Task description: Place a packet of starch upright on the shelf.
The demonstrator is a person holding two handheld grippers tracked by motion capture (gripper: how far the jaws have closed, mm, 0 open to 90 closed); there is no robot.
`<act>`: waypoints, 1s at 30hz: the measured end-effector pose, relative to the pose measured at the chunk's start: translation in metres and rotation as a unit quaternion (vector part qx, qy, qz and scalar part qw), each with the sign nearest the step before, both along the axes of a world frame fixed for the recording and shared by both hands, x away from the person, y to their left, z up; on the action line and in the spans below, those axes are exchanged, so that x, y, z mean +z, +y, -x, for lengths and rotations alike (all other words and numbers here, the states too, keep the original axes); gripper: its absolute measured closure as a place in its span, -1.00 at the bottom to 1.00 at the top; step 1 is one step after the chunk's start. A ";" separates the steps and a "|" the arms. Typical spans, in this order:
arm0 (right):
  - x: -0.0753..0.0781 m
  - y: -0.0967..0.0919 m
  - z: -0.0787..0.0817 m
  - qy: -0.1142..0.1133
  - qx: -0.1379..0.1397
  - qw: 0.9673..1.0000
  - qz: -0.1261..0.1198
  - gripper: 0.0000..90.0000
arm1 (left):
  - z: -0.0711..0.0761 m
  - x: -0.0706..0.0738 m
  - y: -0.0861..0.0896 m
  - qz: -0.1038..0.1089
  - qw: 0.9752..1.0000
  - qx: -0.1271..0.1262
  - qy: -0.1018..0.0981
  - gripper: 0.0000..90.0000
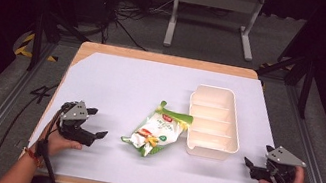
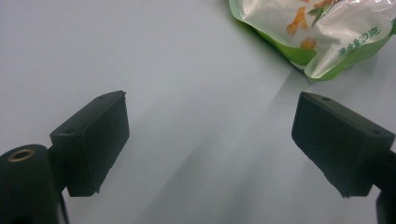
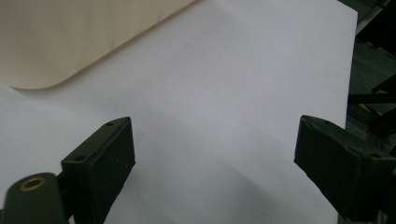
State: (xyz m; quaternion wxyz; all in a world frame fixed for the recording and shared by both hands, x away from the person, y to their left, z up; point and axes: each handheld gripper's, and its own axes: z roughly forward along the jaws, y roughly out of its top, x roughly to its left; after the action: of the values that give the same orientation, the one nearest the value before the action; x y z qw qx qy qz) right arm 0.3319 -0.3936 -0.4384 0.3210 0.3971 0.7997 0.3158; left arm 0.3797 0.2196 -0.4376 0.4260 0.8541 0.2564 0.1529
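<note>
White sheet (image 1: 132,81) covers wooden table (image 1: 166,59) (dark room).

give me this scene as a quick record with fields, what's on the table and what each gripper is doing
surface: table with a white sheet over it
snack bag: green and white snack bag lying flat near the middle, just left of the tray
tray: cream tray with dividers, nothing in it, right of centre
left gripper: left gripper open, holding nothing, left of the bag and apart from it
right gripper: right gripper open, holding nothing, right of the tray's near end
contact: neither gripper touches anything
</note>
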 end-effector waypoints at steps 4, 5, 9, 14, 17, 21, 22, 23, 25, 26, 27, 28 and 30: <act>0.000 0.000 0.001 -0.001 0.003 1.000 0.003 -0.73 | 0.001 0.001 -0.001 0.009 1.000 -0.002 -0.003 -0.72; 0.000 0.001 0.001 -0.001 0.001 1.000 0.002 -0.73 | 0.002 0.002 -0.001 0.010 1.000 -0.001 -0.005 -0.72; 0.002 0.002 0.001 -0.004 0.003 1.000 0.004 -0.73 | -0.001 0.005 -0.003 0.014 1.000 -0.003 -0.012 -0.69; 0.000 0.004 0.001 0.001 0.003 1.000 0.007 -0.73 | -0.012 0.015 -0.010 0.012 1.000 -0.013 -0.021 -0.67; 0.000 0.004 0.001 0.003 0.002 1.000 0.006 -0.73 | -0.022 0.025 -0.020 0.015 0.999 -0.028 -0.024 -0.67; -0.001 0.004 0.001 0.004 0.003 1.000 0.008 -0.73 | -0.036 0.034 -0.036 0.011 0.998 -0.048 -0.027 -0.66; -0.001 0.003 0.001 0.005 0.002 1.000 0.007 -0.73 | -0.040 0.036 -0.042 0.012 0.998 -0.054 -0.026 -0.66; -0.001 0.003 0.001 0.006 0.001 1.000 0.006 -0.73 | -0.045 0.039 -0.048 0.009 0.998 -0.061 -0.027 -0.66; -0.001 0.003 0.001 0.008 0.001 1.000 0.007 -0.73 | -0.053 0.043 -0.061 0.004 0.997 -0.073 -0.032 -0.66; -0.001 0.003 0.001 0.009 0.002 1.000 0.007 -0.73 | -0.058 0.044 -0.068 0.007 0.996 -0.080 -0.028 -0.66; -0.002 0.003 0.001 0.010 0.002 1.000 0.007 -0.73 | -0.062 0.046 -0.074 0.009 0.996 -0.087 -0.026 -0.66; -0.002 0.003 0.001 0.011 0.003 1.000 0.007 -0.73 | -0.066 0.047 -0.080 0.011 0.995 -0.093 -0.029 -0.66; -0.002 0.003 0.001 0.011 0.003 1.000 0.007 -0.73 | -0.074 0.048 -0.093 0.013 0.994 -0.107 -0.023 -0.65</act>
State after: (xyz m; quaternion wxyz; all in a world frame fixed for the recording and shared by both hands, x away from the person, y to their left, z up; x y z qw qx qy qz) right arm 0.3312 -0.3909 -0.4404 0.3139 0.3956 0.8068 0.3067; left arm 0.4532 0.1268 -0.3898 0.4568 0.8672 0.1557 0.1226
